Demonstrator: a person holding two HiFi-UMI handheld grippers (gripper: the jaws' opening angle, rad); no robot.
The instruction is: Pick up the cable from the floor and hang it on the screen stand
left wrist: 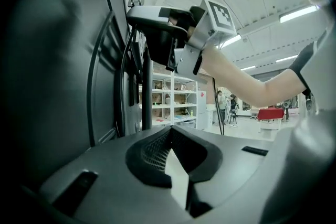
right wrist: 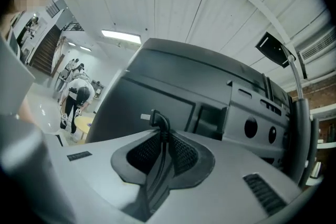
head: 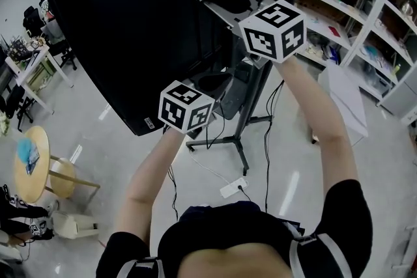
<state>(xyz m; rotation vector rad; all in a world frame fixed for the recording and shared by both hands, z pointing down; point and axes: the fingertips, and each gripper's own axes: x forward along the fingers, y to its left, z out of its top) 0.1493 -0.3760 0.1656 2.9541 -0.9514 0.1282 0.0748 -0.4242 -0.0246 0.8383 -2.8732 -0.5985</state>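
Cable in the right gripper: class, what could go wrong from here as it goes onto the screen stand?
1. The right gripper pinches the cable just below its plug, so a tug could slip that short end out of the jaws.
2. The plug sits in front of the screen's back and might knock or scrape it.

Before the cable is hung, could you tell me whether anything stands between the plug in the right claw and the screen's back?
Nothing visible does. The right claw is shut on the cable below its plug, and only open air separates it from the screen's back panel.
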